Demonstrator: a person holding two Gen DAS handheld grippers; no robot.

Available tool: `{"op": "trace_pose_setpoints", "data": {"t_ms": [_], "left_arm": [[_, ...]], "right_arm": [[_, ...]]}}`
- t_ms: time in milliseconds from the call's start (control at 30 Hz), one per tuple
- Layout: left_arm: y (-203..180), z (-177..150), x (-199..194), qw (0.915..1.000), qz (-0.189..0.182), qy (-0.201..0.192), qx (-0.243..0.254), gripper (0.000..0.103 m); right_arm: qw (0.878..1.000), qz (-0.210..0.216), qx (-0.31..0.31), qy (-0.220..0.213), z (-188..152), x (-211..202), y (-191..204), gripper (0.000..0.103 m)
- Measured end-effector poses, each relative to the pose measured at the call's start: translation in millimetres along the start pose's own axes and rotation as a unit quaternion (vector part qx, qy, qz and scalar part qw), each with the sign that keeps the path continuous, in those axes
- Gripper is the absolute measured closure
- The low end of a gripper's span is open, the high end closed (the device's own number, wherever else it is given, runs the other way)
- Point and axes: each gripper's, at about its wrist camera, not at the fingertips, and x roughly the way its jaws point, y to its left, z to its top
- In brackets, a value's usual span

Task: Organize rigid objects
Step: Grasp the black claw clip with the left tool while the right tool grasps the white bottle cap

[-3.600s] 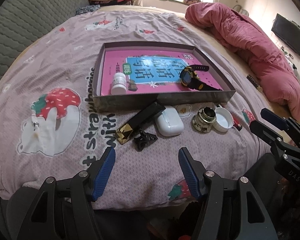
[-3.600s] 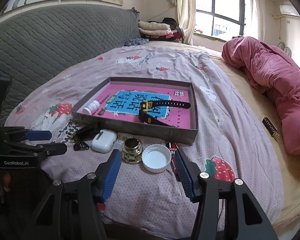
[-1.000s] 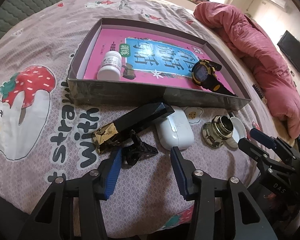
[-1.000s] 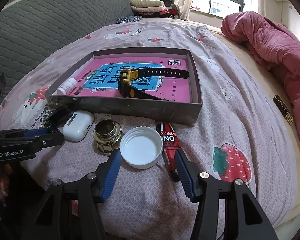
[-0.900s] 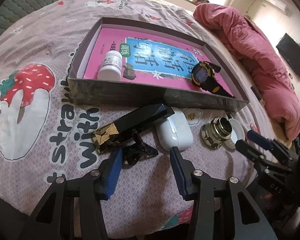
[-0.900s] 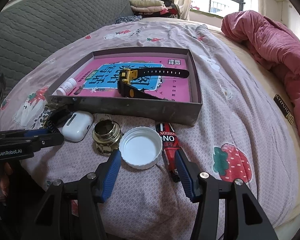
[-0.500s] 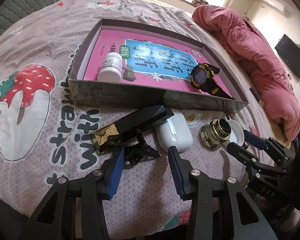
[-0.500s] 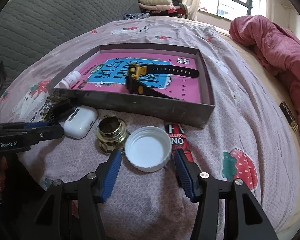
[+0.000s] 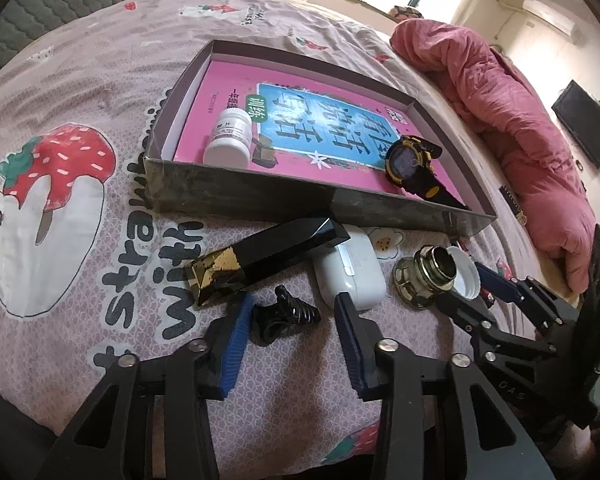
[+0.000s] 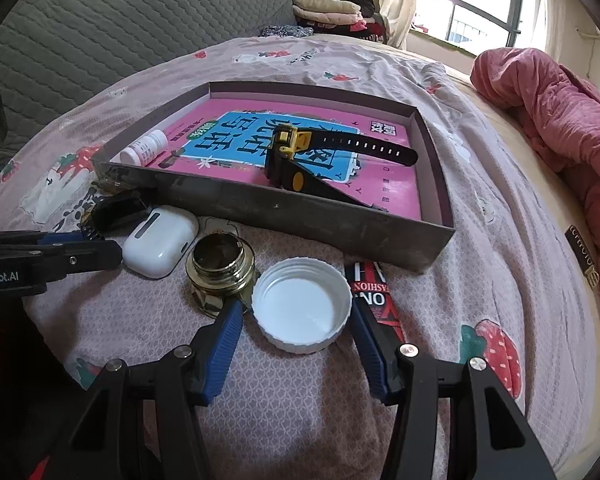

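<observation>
Bed: strawberry-print sheet (image 9: 100, 80) with a shallow tray (image 9: 260, 196) in the middle; a pink quilt (image 10: 560, 112) lies far right.
Tray contents: pink book (image 9: 300, 128) on the floor, white bottle (image 9: 230, 142) lying near the left corner, yellow-black watch (image 9: 410, 164) on the right.
Near row, left to right: black-gold box (image 9: 268, 264), black clip (image 9: 286, 314), white case (image 9: 350, 272), brass jar (image 10: 220, 270), white cap (image 10: 302, 304), red tube (image 10: 374, 296), all on the sheet just outside the tray's near wall.
Left gripper (image 9: 290, 320): jaws have just been closing and stand on either side of the clip; the left pad is at the clip's edge, the right pad is apart from it, so there is no grip yet.
Right gripper (image 10: 298, 322): jaws released and wide, 1 on each side of the cap, neither pad pressing it.
Cap: open side up, touching the jar's base.
</observation>
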Motion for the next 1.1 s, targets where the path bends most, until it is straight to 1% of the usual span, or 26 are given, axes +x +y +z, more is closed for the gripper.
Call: {"op": "trace_pose_setpoints", "data": {"t_ms": [33, 133, 200, 233, 300, 500, 700, 1100], "left_arm": [[0.1, 0.5, -0.7, 1.0, -0.001, -0.002, -0.001, 0.071], [-0.1, 1.0, -0.1, 1.0, -0.007, -0.001, 0.0, 0.075], [-1.3, 2.0, 0.5, 1.0, -0.007, 0.0, 0.002, 0.076], [-1.4, 2.2, 0.5, 1.0, -0.007, 0.0, 0.002, 0.076], [-2.0, 2.6, 1.1, 1.0, -0.005, 0.0, 0.003, 0.078], [-1.2, 3.1, 3.1, 1.0, -0.005, 0.003, 0.0, 0.078], [-1.2, 2.6, 0.3, 1.0, -0.008, 0.0, 0.002, 0.078], [-5.7, 2.3, -16.3, 0.9997, -0.006, -0.017, 0.014, 0.078]], "right_arm": [[1.0, 0.001, 0.001, -0.001, -0.2, -0.4, -0.6, 0.048], [1.0, 0.004, 0.005, -0.002, 0.0, -0.1, -2.4, 0.049], [1.0, 0.004, 0.006, -0.002, -0.1, -0.3, -3.2, 0.05], [1.0, 0.002, 0.008, -0.003, 0.0, -0.3, -3.9, 0.053], [1.0, 0.007, 0.013, -0.004, -0.5, -1.4, -6.2, 0.053], [1.0, 0.017, 0.019, -0.013, -0.7, -5.7, -8.4, 0.054], [0.999, 0.013, 0.02, -0.03, 0.8, -14.2, -9.0, 0.054], [0.997, 0.011, 0.033, -0.067, 4.4, -32.3, -16.2, 0.054]]}}
